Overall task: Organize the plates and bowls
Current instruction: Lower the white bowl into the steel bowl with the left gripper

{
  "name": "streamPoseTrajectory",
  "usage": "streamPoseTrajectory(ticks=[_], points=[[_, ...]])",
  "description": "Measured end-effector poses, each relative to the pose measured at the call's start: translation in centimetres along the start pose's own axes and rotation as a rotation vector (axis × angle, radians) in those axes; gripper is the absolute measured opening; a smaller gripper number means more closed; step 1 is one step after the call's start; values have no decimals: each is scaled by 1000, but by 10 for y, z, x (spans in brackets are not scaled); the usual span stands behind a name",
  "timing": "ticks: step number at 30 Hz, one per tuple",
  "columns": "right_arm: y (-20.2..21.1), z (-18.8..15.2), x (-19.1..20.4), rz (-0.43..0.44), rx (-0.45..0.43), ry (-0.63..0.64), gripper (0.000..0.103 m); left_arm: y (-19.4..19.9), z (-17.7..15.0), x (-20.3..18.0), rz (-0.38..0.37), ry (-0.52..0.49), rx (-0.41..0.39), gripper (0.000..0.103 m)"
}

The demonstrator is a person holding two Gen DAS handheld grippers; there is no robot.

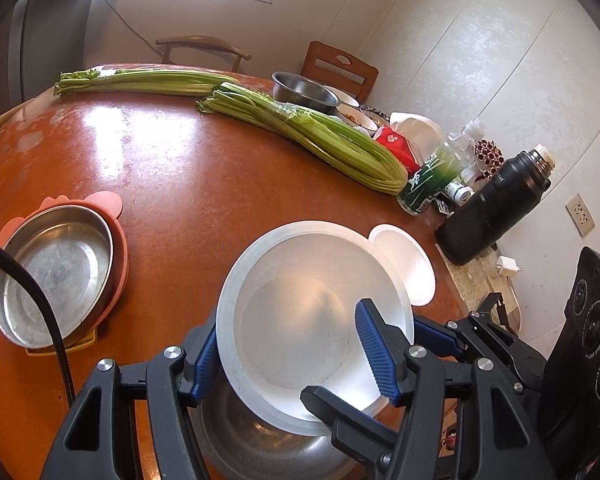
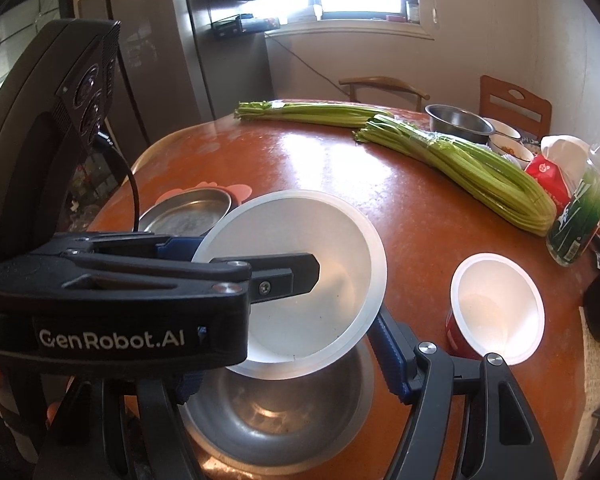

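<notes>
The white bowl (image 1: 316,320) is held tilted by its rim between both grippers, left gripper (image 1: 292,354) and right gripper (image 2: 284,364) clamped on opposite sides, directly above the steel bowl (image 2: 276,416) on the table (image 1: 172,168).

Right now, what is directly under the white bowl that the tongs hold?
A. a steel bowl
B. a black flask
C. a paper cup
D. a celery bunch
A: the white bowl hangs tilted over a steel bowl on the table; celery, flask and cup lie elsewhere.
</notes>
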State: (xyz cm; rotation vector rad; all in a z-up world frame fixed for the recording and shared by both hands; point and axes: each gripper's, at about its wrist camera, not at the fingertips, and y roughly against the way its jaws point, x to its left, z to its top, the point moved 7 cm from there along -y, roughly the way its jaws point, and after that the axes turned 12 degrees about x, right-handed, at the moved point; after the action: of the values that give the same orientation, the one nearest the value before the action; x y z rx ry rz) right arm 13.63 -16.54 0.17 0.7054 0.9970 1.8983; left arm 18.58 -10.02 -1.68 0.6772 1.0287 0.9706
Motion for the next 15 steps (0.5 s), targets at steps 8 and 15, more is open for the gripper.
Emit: streamPoseTrajectory(ticks=[8, 15], points=[[4, -18, 4, 9, 7, 6, 73, -1, -18, -6, 22, -12, 11, 62], [1, -31, 8, 23, 20, 2, 73, -3, -32, -6, 30, -13, 29, 62]])
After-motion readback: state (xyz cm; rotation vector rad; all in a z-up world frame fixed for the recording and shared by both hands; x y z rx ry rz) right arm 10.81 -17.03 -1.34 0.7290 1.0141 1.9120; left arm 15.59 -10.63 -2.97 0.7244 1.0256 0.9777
